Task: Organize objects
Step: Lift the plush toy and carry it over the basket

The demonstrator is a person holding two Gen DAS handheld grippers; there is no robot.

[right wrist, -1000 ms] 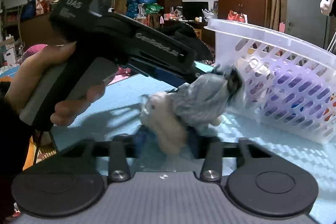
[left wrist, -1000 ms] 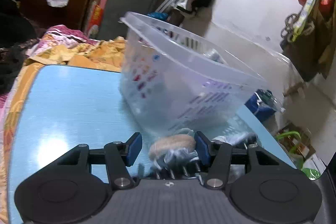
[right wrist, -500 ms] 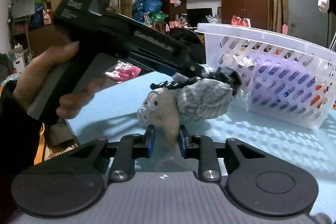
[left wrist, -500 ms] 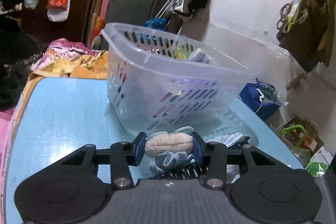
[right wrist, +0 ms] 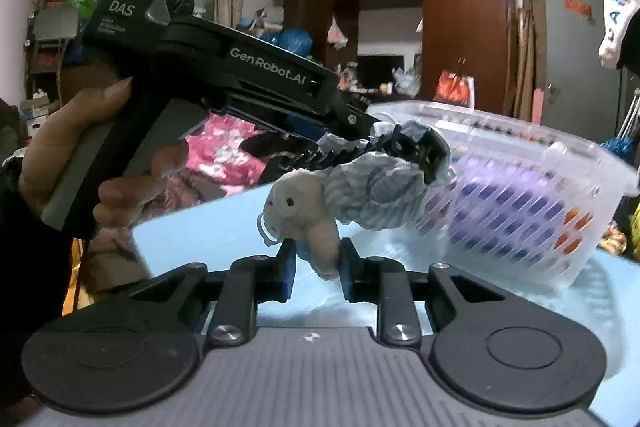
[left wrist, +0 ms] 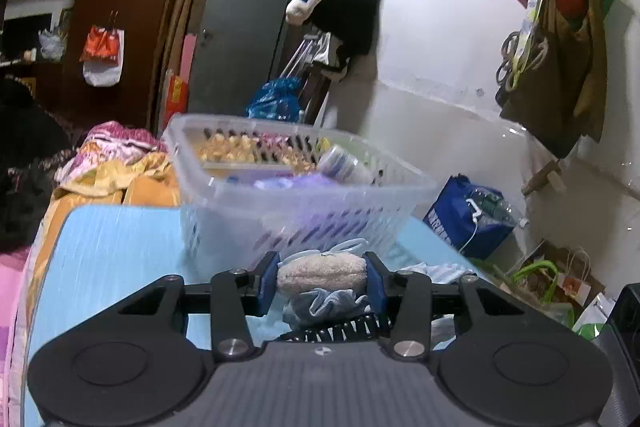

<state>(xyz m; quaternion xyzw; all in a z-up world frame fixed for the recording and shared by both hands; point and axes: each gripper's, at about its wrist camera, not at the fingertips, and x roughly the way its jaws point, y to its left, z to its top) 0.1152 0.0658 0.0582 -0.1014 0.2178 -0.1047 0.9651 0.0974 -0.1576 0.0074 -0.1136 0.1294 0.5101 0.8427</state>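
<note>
A small beige plush toy in a grey-blue striped cloth hangs above the light blue table, held from two sides. My left gripper is shut on its beige body, with a black toothed clip showing just below. In the right wrist view the plush toy dangles from the left gripper's fingers, and my right gripper is shut on its beige limb. A clear slotted basket with several items inside stands right behind the toy.
A person's hand grips the left gripper's handle. The basket sits at the table's far right. Crumpled bedding lies beyond the table's left edge. A blue bag and paper bags sit on the floor to the right.
Both grippers have risen with the plush toy, lifting it off the table. The right jaws narrowed onto its limb. The basket now sits lower in the left wrist view.
</note>
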